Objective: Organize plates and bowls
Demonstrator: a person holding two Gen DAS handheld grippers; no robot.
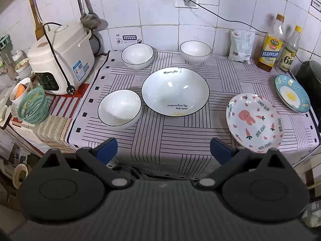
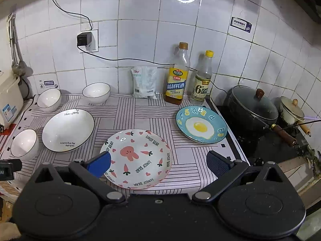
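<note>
Bowls and plates sit apart on the striped cloth over the tabletop. From the left: a small white bowl in front, another small bowl behind it, then the big white bowl in the middle, with a third small bowl at the back. Next comes the bunny plate, then the egg plate near the black pot.

The left gripper hangs before the cloth's front edge, jaws wide and holding nothing; the big bowl lies ahead of them. The right gripper has its jaws wide too, and the bunny plate lies between them, untouched as far as I can see.
</note>
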